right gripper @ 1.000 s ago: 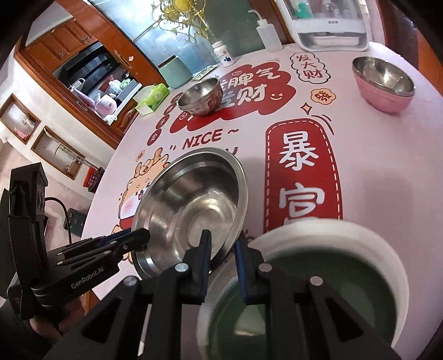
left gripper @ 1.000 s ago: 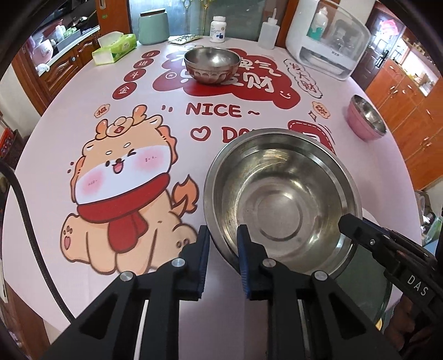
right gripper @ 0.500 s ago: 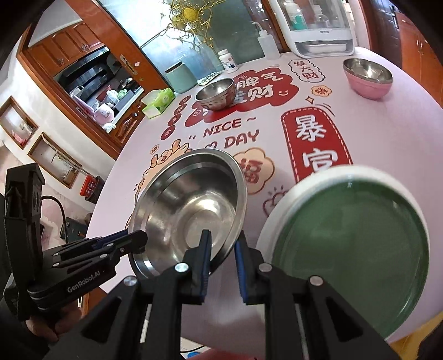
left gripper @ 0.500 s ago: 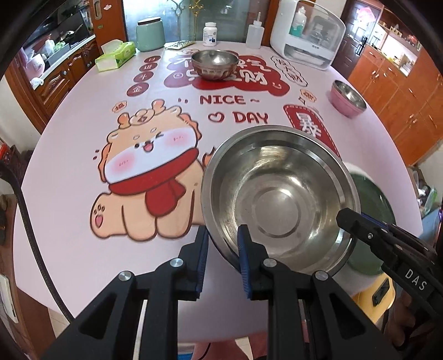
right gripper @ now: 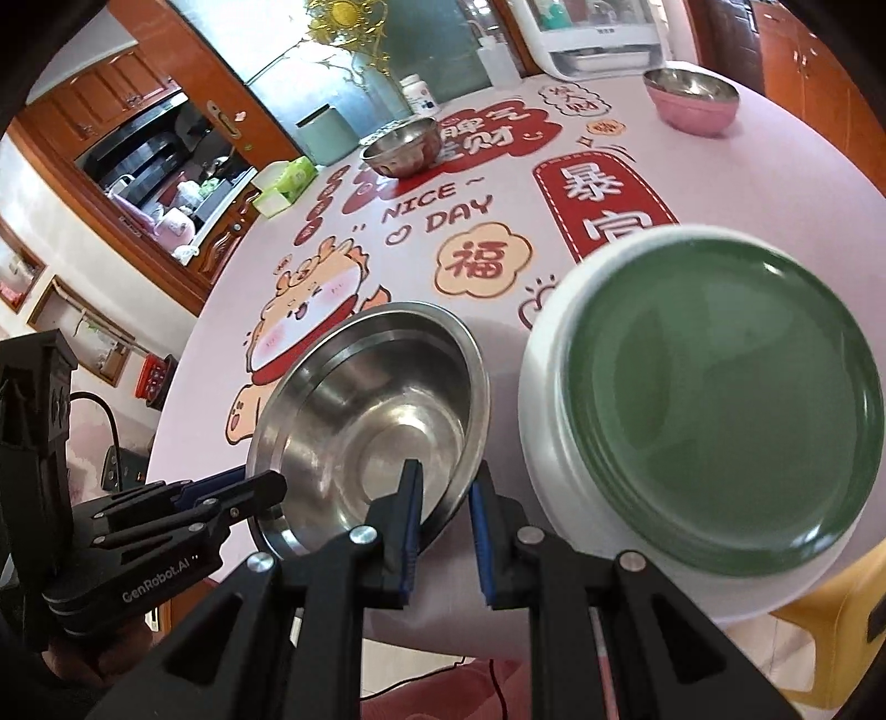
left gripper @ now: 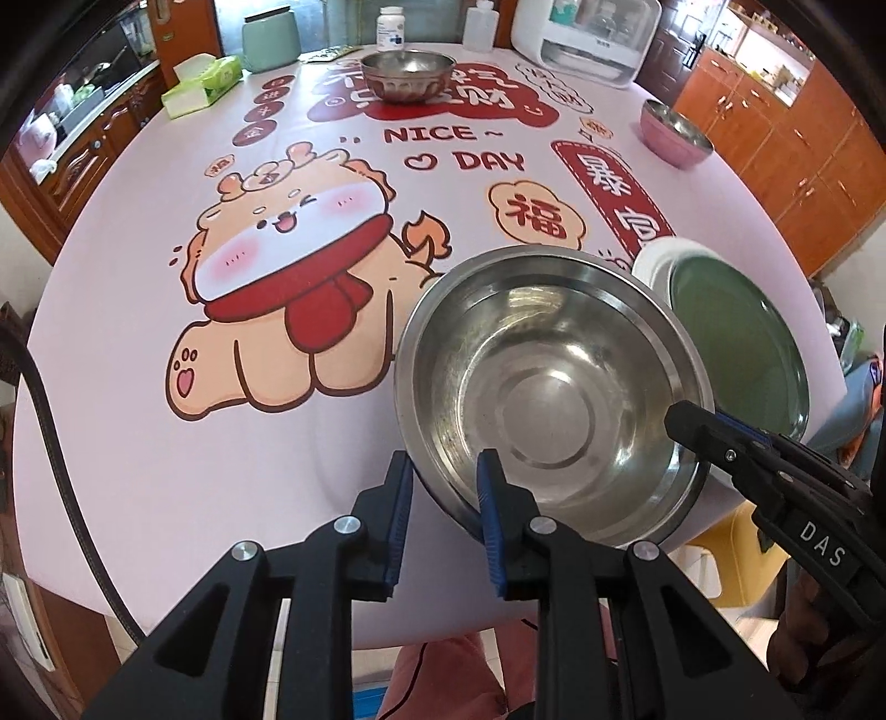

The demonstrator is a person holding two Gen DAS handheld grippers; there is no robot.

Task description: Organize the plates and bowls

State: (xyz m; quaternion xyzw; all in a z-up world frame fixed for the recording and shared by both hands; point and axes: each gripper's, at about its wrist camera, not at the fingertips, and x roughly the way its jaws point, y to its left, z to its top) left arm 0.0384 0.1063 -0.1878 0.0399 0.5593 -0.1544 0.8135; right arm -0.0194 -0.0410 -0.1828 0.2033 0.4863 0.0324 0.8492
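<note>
Landmark: large steel bowl (left gripper: pixel 554 387) — sat at the near edge of the round table (left gripper: pixel 138 387), which wore a pink cloth printed with a cartoon dragon.
Left gripper (left gripper: pixel 443 487): straddled the bowl's near rim, one blue pad outside the wall, one inside; its jaws were easing apart, with the rim between them and a gap showing on the outer side.
Right gripper (right gripper: pixel 443 493): clamped on the same bowl's rim at the opposite side, one pad inside, one outside, jaws drawn close together.
Green plate (right gripper: pixel 720 410): just beside the steel bowl on its right, white-rimmed, also at the table's near edge; whether the two touched, I could not tell.
Small steel bowl (left gripper: pixel 407 75): well beyond the large bowl, at the far side of the table, upright.
Pink bowl (left gripper: pixel 675 135): far right of the large bowl, near the table's edge — steel-lined, upright.
Tissue box (left gripper: pixel 202 88): far left of the large bowl, by the table's rim.
White dish cabinet (left gripper: pixel 587 41): behind the pink bowl, at the table's far rim.
</note>
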